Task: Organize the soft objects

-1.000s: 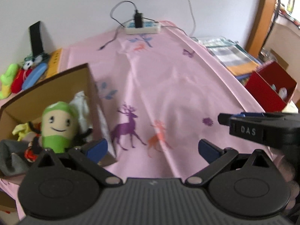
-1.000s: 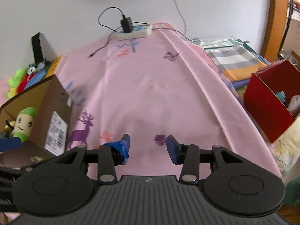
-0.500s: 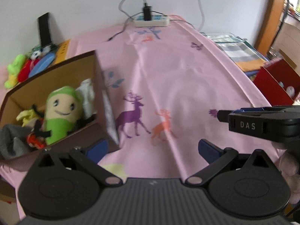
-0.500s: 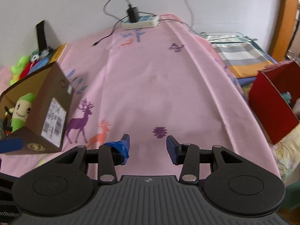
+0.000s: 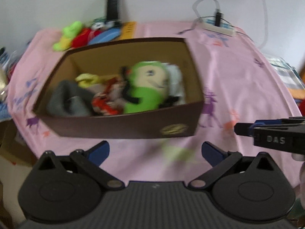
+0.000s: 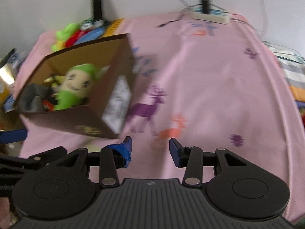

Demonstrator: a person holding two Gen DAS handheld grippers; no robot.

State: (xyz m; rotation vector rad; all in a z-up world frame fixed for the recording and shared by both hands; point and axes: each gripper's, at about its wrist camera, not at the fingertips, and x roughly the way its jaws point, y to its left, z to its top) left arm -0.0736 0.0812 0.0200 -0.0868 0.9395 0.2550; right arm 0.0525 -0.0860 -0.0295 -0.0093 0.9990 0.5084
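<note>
I've swung left: the box (image 5: pixel 122 127) now fills my left view, both hand-held grippers, left (image 5: pixel 155 150) and right (image 6: pixel 150 147), wide and empty. Blur smears the toys (image 5: pixel 146 89) inside.

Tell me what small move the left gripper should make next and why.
Probably reach forward past the box toward the loose toys by the wall. The left gripper is open and empty, the box already holds the green doll and other soft things, and the pile behind it is still outside. The view is blurred, so slow down first.
</note>
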